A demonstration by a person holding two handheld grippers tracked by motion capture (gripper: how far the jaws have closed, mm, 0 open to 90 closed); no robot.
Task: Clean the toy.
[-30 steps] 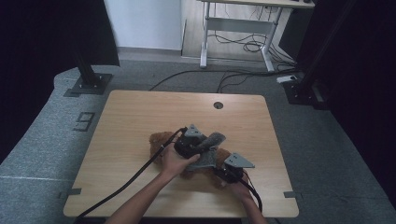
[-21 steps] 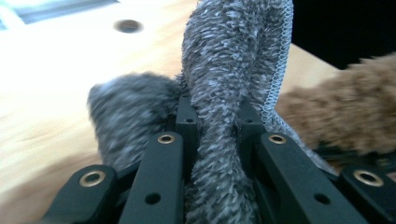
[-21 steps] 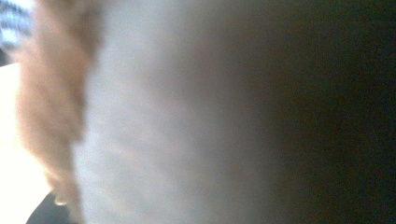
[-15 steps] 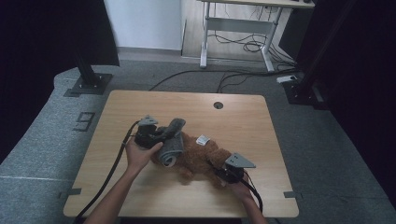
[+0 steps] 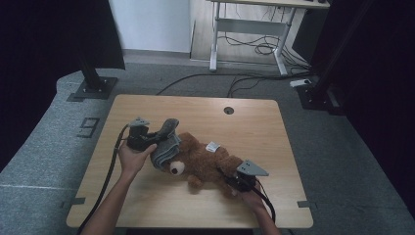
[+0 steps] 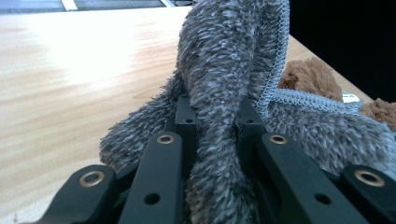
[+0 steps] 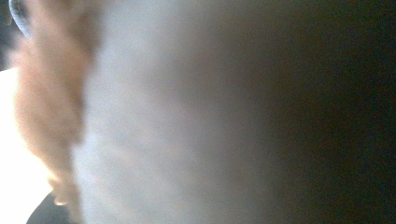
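Moved since the earlier frames: your left gripper [image 5: 155, 137] has travelled from the middle of the table [image 5: 254, 127] out toward its left side, drawing the grey cloth [image 5: 165, 143] with it off the teddy bear's body; your right gripper [image 5: 234, 180] has kept its place.

Item 1, left hand [image 5: 131, 157]. Forearm enters from the bottom edge and angles up toward the table's left half; your hand wraps the gripper body from below, grey plate on top, cable trailing back along the arm. In the left gripper view the jaws are clamped on a bunched fold of the grey cloth [image 6: 224, 107], which rises between them.

Item 2, grey cloth. Fluffy, with a stitched edge. One end is pinched in the left gripper; the rest drapes over the bear's head.

Item 3, teddy bear [image 5: 208, 164]. Brown plush, lying on the table's front centre, head toward the left gripper, pale muzzle showing, white tag on its upper side.

Item 4, right hand [image 5: 252, 198]. Forearm comes in at the bottom right; your hand sits low at the bear's rear end. The right gripper view is a close blur of brown fur [image 7: 46, 107]. Its jaws are closed tight; whether they pinch the bear cannot be told.
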